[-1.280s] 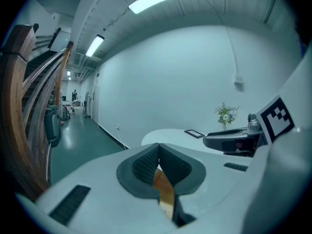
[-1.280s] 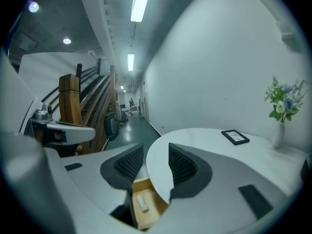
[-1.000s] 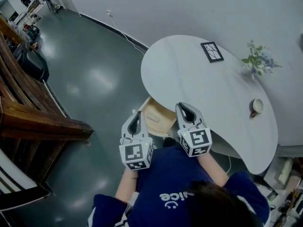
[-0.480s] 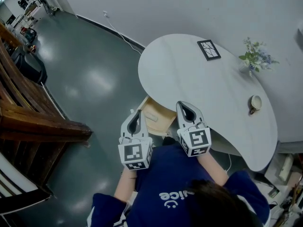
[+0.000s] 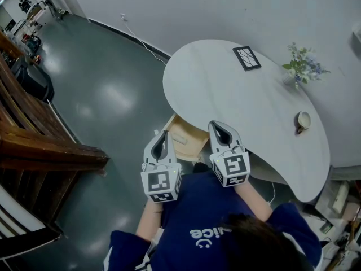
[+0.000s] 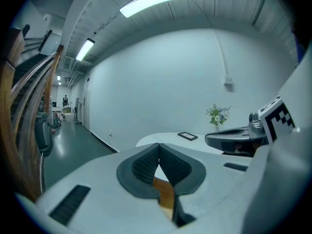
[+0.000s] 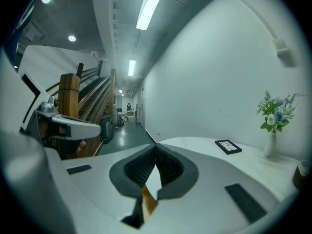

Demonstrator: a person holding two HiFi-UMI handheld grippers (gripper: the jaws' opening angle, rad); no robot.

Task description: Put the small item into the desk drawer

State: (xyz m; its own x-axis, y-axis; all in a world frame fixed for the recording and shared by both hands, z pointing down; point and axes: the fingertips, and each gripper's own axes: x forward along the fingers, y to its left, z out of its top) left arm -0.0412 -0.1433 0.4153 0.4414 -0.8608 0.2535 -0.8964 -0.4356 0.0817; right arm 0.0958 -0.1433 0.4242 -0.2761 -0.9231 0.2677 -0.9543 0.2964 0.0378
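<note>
The wooden drawer (image 5: 192,135) stands pulled out from under the white rounded desk (image 5: 225,95). A small pale item (image 5: 180,140) lies inside it. My left gripper (image 5: 162,135) hovers over the drawer's left edge, jaws shut with nothing between them. My right gripper (image 5: 218,126) is above the desk's near edge, just right of the drawer, also shut and empty. In the left gripper view the shut jaws (image 6: 158,148) point toward the desk, with the right gripper (image 6: 234,139) beside them. In the right gripper view the shut jaws (image 7: 156,149) aim along the desk top (image 7: 204,150).
On the desk are a black picture frame (image 5: 246,58), a vase of flowers (image 5: 302,69) and a cup (image 5: 303,121). A wooden staircase (image 5: 34,145) rises at the left over grey floor (image 5: 107,95). A white wall (image 5: 225,10) stands behind the desk.
Both grippers stay in about the same place over the drawer and desk edge. The head view has shifted slightly.
</note>
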